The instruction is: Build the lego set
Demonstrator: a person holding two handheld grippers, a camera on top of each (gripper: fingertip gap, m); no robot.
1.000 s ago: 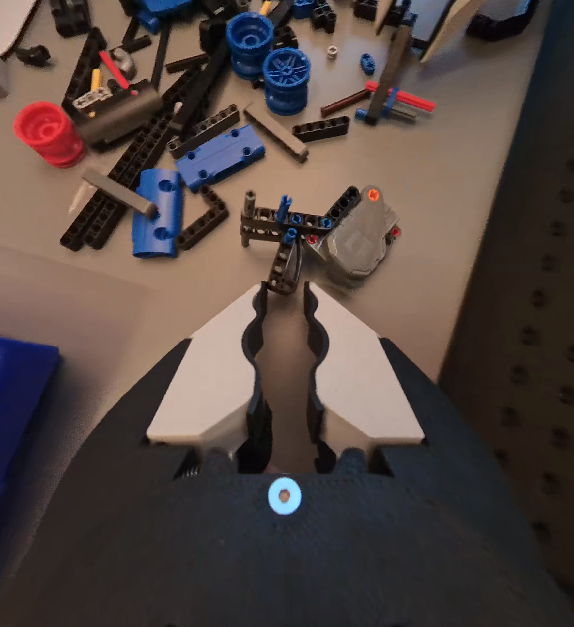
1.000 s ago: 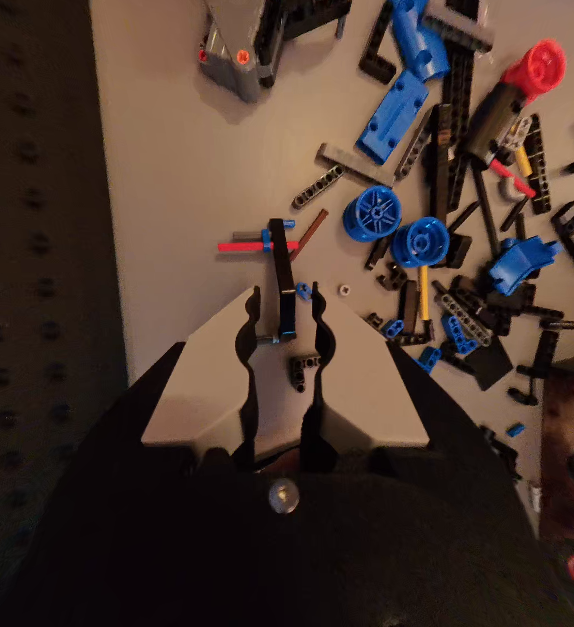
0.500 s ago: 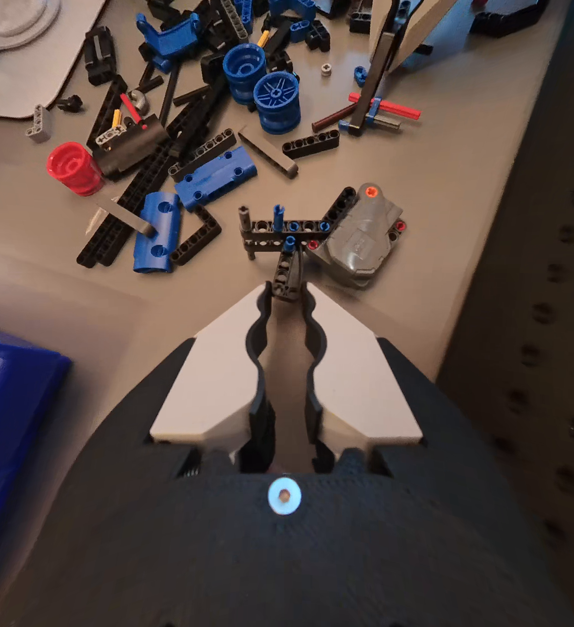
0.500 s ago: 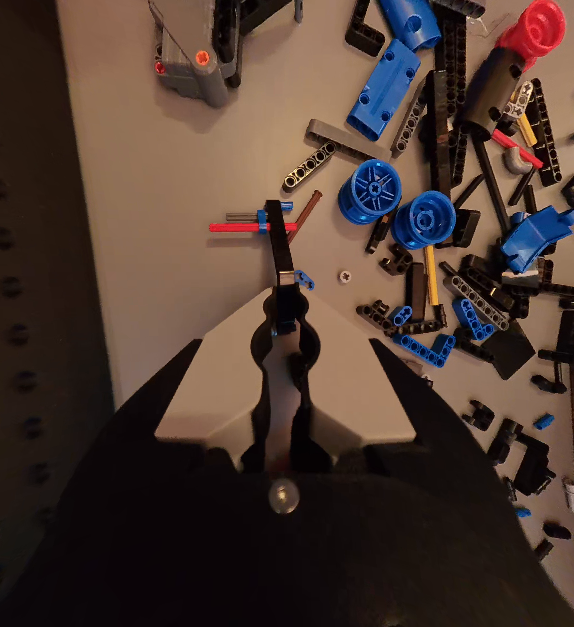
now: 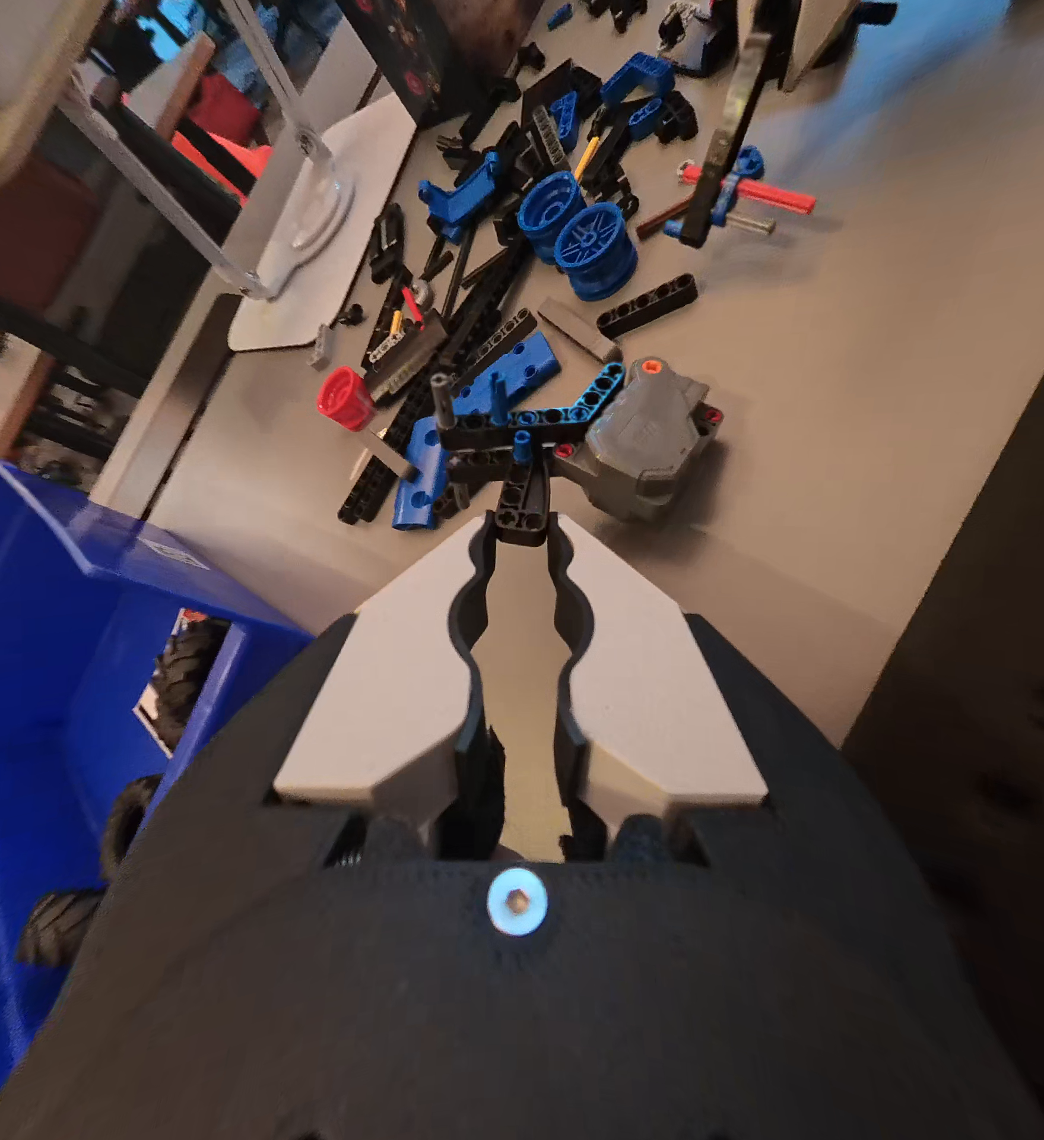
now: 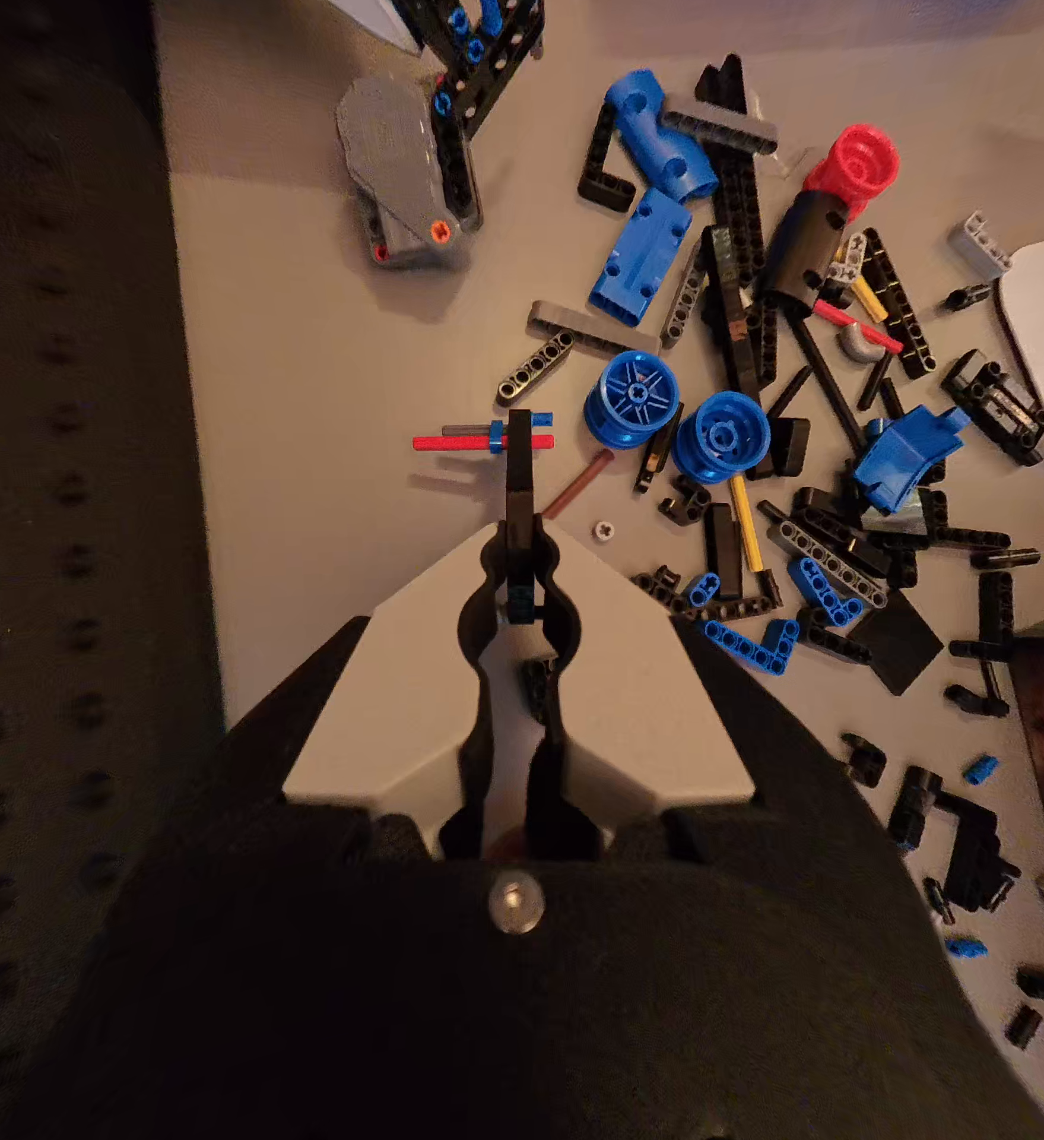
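My left gripper (image 5: 520, 532) is shut on the end of a short black beam (image 5: 522, 493) that sticks out of the assembly of black beams and a grey motor (image 5: 649, 438). The assembly also shows at the top of the right wrist view (image 6: 390, 160). My right gripper (image 6: 519, 540) is shut on a long black beam (image 6: 519, 469) with a red axle (image 6: 451, 442) and blue pins through its far end. It holds the beam above the table, with a shadow under it. This beam also shows in the left wrist view (image 5: 723, 154).
Loose parts cover the grey table (image 6: 322, 370): two blue wheels (image 6: 630, 398), a red wheel (image 6: 858, 163), blue panels (image 6: 639, 256) and several black beams. A blue bin (image 5: 44, 648) holds black tyres. A dark pegboard (image 5: 1000, 617) borders the table. The grippers' ends are close to 15 centimetres from one another.
My left gripper moved in and shut on the assembly's short black beam, then tilted up. My right gripper shut on the long black beam and raised it off the table.
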